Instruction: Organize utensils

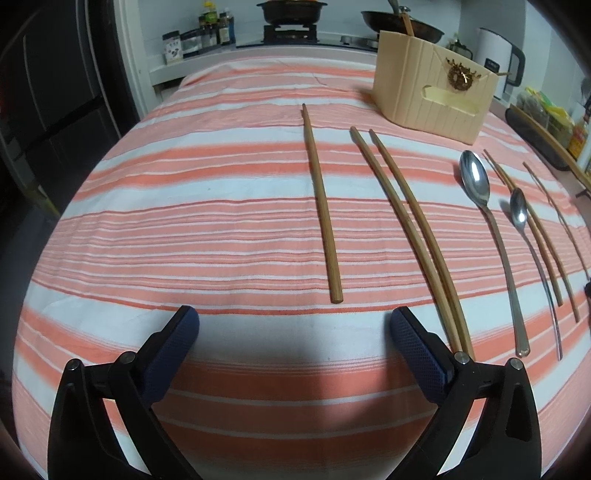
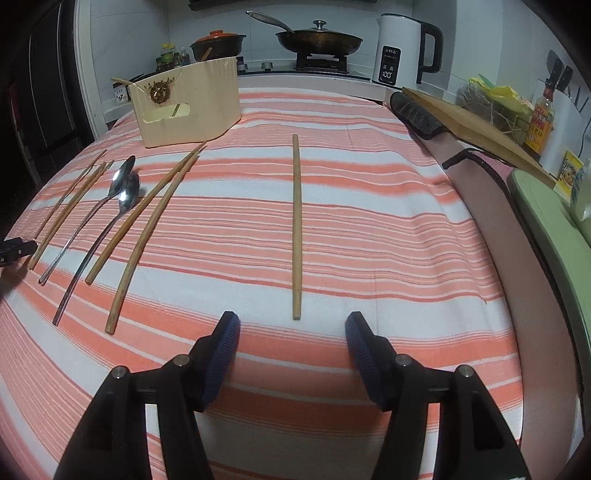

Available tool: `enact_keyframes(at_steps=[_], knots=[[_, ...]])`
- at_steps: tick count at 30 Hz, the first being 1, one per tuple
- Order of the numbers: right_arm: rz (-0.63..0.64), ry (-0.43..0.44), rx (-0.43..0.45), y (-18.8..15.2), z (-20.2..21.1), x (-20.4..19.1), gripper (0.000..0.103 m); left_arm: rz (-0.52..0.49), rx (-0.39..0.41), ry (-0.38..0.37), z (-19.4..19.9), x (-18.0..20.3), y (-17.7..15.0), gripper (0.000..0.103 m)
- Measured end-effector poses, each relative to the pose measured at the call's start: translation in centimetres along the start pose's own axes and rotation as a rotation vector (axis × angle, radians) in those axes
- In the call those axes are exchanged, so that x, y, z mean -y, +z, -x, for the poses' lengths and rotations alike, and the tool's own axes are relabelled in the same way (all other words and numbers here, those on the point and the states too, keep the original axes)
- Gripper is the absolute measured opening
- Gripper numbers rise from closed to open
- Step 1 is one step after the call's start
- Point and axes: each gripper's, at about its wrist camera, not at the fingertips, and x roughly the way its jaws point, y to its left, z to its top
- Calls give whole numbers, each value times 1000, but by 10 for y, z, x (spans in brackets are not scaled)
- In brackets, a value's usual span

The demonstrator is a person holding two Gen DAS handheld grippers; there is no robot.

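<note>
Wooden chopsticks and two metal spoons lie on a striped orange and white cloth. In the left wrist view a single chopstick (image 1: pixel 323 206) lies ahead of my open, empty left gripper (image 1: pixel 293 321), with a pair of chopsticks (image 1: pixel 410 229) to its right, then a large spoon (image 1: pixel 474 181), a small spoon (image 1: pixel 519 212) and more chopsticks (image 1: pixel 535 229). A cream utensil holder (image 1: pixel 428 96) stands at the back right. In the right wrist view a lone chopstick (image 2: pixel 296 225) lies just ahead of my open, empty right gripper (image 2: pixel 291 325). The spoons (image 2: pixel 127 188), chopsticks (image 2: pixel 147 221) and holder (image 2: pixel 188 99) are to the left.
A stove with a pan (image 2: pixel 317 38) and a pot (image 2: pixel 218 42) stands behind the table. A white kettle (image 2: pixel 400 48), a cutting board (image 2: pixel 476 123), a sauce bottle (image 2: pixel 541 122) and a dark mat (image 2: pixel 417 114) line the right side. Bottles (image 1: pixel 214 27) stand at the back left.
</note>
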Motion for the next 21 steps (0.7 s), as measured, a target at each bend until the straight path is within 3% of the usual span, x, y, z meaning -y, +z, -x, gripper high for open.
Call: enact_keyframes(at_steps=[3,6,8,9,10,11,15,21], knots=[[14,-17,1,4,-3,-4,62,-10,17,-4,1,4,2,93],[13,-16,1,7,-5,-4,61,-28,40,-13,4,11,3,73],[9,-10,3,8,-6,-4,58,-48,57,-25,6,17,4,48],[9,-6,8,9,-5,-4,50,-60,67,-31,7,20,5,16],[10,-14,12,9,-4,-5,26,-72,69,-18,7,23,6,4],[11,-13,10,11,-5,-5,5,-77,73,-15,6,24,7,4],[15,-26,20,19,0,-9,5,-54,115,-35,24,19,6,4],[56,-29,156,40,58,-24,5,-42,229,-52,88,8,14,4]])
